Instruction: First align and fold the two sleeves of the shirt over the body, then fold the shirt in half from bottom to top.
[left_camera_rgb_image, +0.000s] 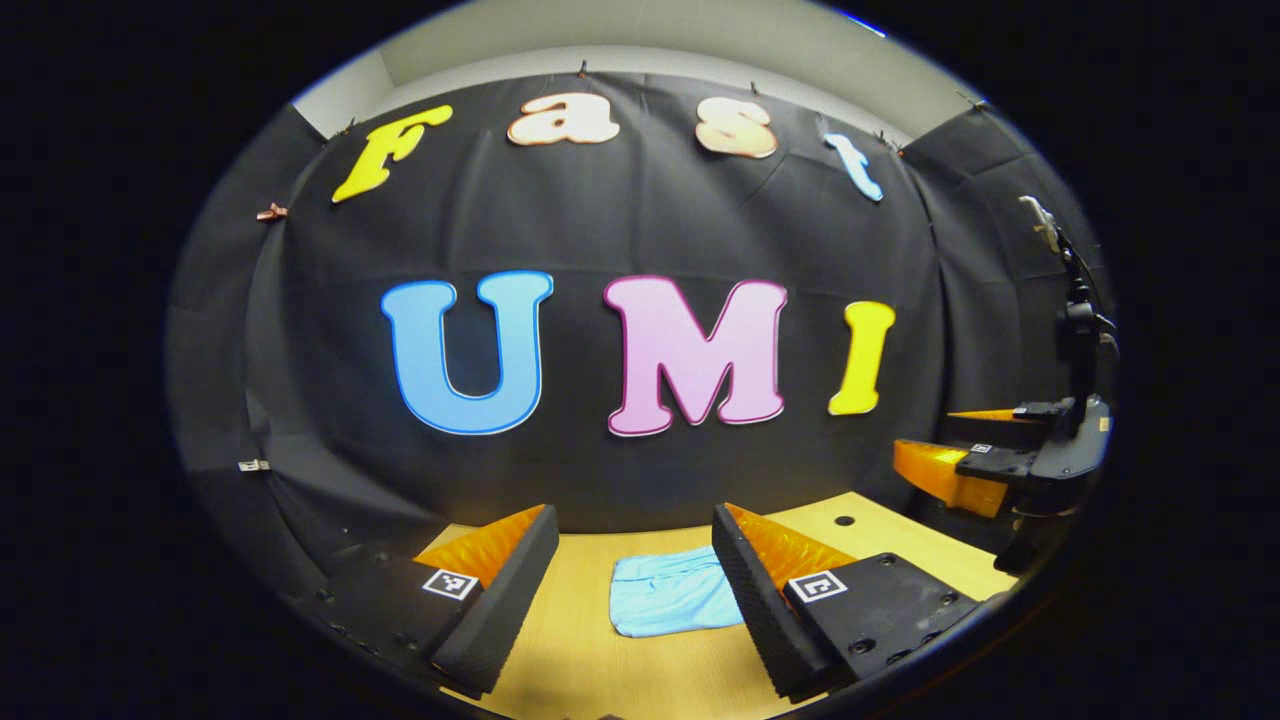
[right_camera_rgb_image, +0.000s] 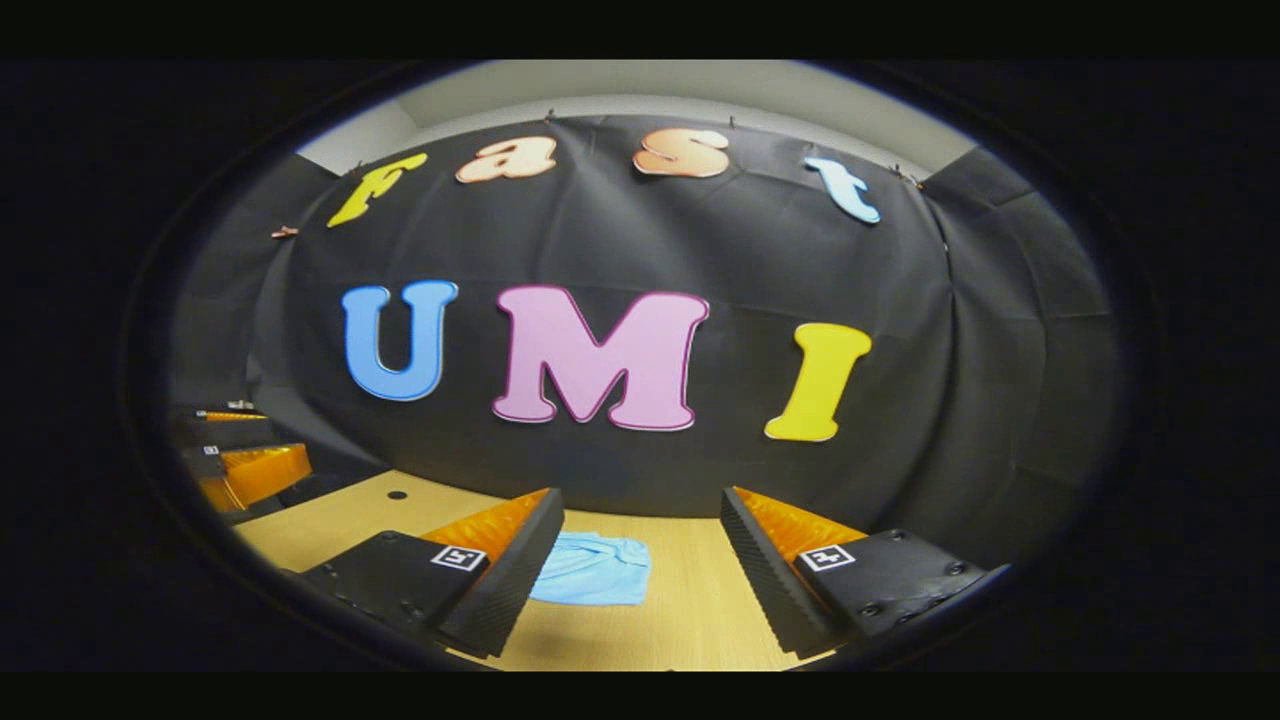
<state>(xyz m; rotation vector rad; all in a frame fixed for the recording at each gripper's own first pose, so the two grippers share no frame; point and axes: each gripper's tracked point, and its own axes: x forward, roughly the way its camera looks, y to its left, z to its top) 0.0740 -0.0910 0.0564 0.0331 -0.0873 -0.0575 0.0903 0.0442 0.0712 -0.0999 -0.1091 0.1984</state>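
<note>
Both hand-held grippers are up off the desk (left_camera_rgb_image: 600, 650), looking out toward the black cloth wall (left_camera_rgb_image: 640, 230). In the left gripper view, the left hand-held gripper (left_camera_rgb_image: 635, 590) has its fingers spread wide with nothing between them but air. Just ahead of it and below, lying on the pale wooden desk, is the light blue shirt (left_camera_rgb_image: 665, 592), already bundled into a compact, roughly rectangular shape, with its right edge slipping behind that gripper's right finger. Far off to the right in the same view, the other hand-held gripper hangs in the air at the edge of the desk, well apart from the shirt.

Over to the right gripper view: the right hand-held gripper (right_camera_rgb_image: 640, 580) is spread open too, with nothing held. The shirt (right_camera_rgb_image: 595, 570) sits ahead and to the left of its gap, partly tucked behind this gripper's left finger, resting flat on the desk (right_camera_rgb_image: 690, 610) with soft creases across its top. A small dark hole (right_camera_rgb_image: 397, 495) marks the desk farther out on the left. Beyond that, at the far left, the left hand-held gripper (right_camera_rgb_image: 245, 470) shows in the air above the desk's edge. Neither gripper touches the shirt.
</note>
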